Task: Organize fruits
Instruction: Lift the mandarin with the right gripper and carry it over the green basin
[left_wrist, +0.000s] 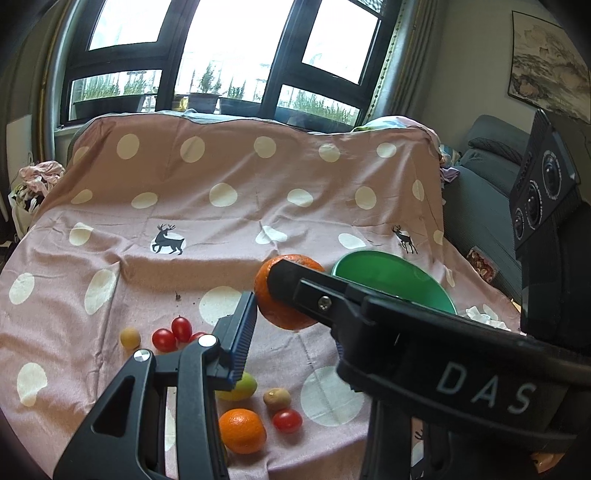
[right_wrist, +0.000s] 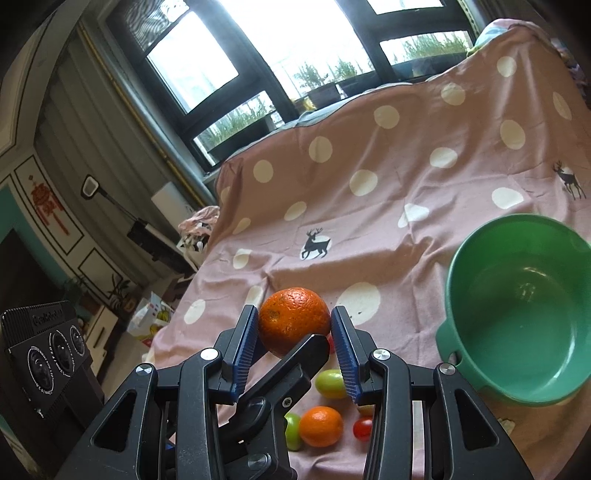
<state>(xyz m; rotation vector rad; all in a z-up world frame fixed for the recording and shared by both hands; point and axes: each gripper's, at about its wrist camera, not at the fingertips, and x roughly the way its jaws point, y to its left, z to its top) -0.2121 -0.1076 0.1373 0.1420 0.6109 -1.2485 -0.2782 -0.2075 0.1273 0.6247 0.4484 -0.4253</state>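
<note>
Right gripper (right_wrist: 294, 328): both blue-padded jaws fill the lower part of the right wrist view. They stand partly open (a narrow gap, not wide) and press on opposite sides of the orange (right_wrist: 291, 317).

Left gripper (left_wrist: 280, 306): in its own view, the left pad touches the left side of the same orange. The other jaw is hidden there behind the right gripper's black finger, which crosses over the fruit. In the right wrist view, a black finger of the left gripper rises between the right jaws and meets the orange's lower front. Both grippers therefore hold one fruit, with their fingers interlaced.

Orange position: between the two sets of jaws, apparently raised off the cloth (right_wrist: 369, 240), to the left of the bowl (right_wrist: 454, 280) and near it.

Bowl: green, upright, resting on the cloth.

Loose fruit on the cloth, below the grippers:
- small orange (right_wrist: 320, 425)
- green fruit (right_wrist: 330, 384)
- tomatoes (left_wrist: 164, 339) (a cluster, left of the jaws)
</note>
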